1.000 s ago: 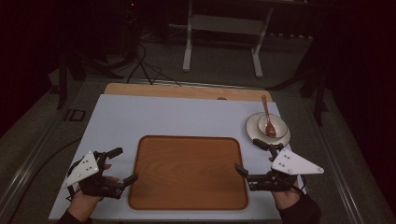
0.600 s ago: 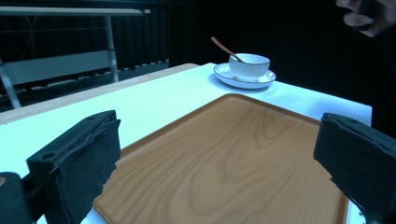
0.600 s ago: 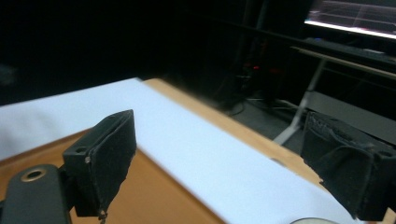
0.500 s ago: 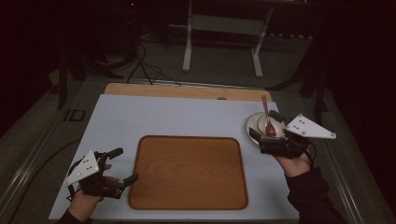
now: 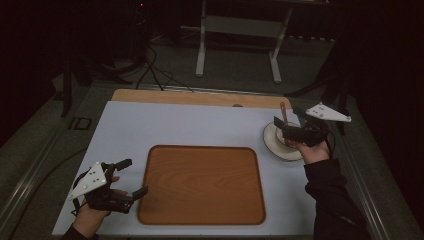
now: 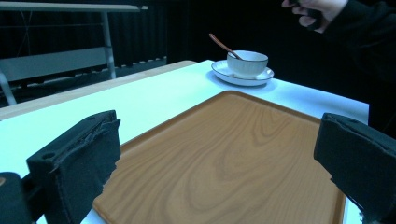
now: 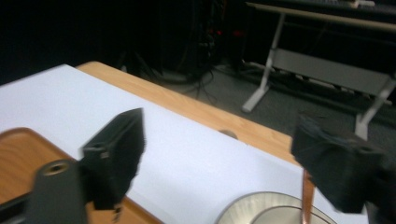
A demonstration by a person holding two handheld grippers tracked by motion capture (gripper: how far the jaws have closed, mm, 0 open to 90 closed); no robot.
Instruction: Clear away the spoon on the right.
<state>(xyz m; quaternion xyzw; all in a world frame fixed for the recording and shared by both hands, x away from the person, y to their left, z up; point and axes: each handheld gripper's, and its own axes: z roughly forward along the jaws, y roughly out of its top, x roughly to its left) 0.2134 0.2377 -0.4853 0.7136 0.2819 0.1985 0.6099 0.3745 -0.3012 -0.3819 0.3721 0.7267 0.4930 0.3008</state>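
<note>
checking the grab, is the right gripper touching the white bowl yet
Apart. In the left gripper view the right gripper is held well above the white bowl, dark gap between.

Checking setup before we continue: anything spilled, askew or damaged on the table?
Nothing stands out. The bowl sits upright on its saucer, spoon leaning inside, no spill. The wooden tray lies flat and square on the white mat.
</note>
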